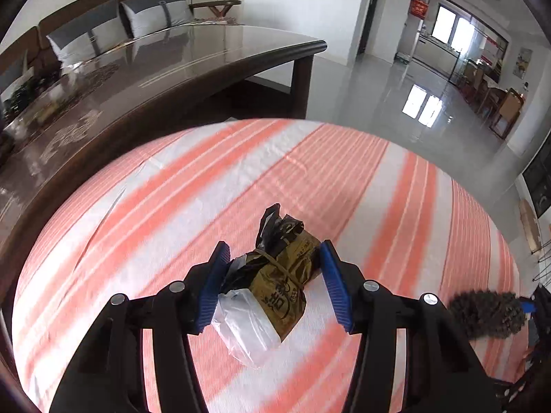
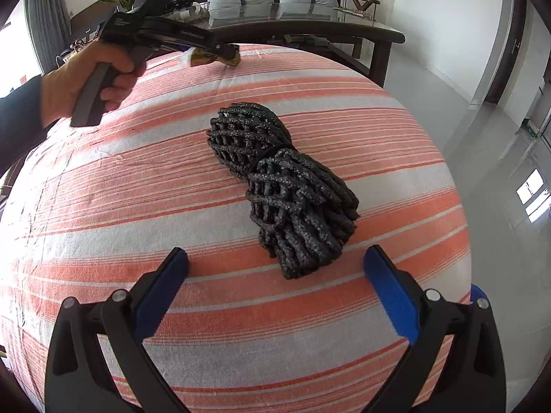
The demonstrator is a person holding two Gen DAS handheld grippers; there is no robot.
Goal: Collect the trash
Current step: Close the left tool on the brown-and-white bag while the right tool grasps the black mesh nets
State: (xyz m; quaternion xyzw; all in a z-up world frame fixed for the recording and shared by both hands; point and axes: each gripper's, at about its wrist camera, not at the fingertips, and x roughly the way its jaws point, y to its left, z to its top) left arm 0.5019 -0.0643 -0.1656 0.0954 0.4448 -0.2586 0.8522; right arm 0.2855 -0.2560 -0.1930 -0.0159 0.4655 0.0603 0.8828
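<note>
Striped cloth (image 2: 103, 227), orange and white, covers the work surface; its far edge in the left wrist view falls away to shiny grey floor (image 1: 396, 103) at 1 o'clock, wide and open. Dark glossy table (image 1: 172, 65) crowds the cloth's edge from 9 to 12 o'clock.

Left gripper (image 1: 272, 282): jaws partly open, straddling a tied wrapper bundle (image 1: 279, 278) of gold-brown, black and clear plastic lying on the cloth. Left pad touches or nearly touches the bundle; right pad sits just beside it. Firm grip cannot be confirmed.

Right gripper (image 2: 275, 296): jaws wide open, holding nothing. Black foam net (image 2: 279, 186), tied at its middle, lies on the cloth just ahead at 12 o'clock, apart from both pads.

In the right wrist view, the bundle is mostly hidden behind the left gripper at 11 o'clock. Net cut off at 4 o'clock in the left wrist view.
</note>
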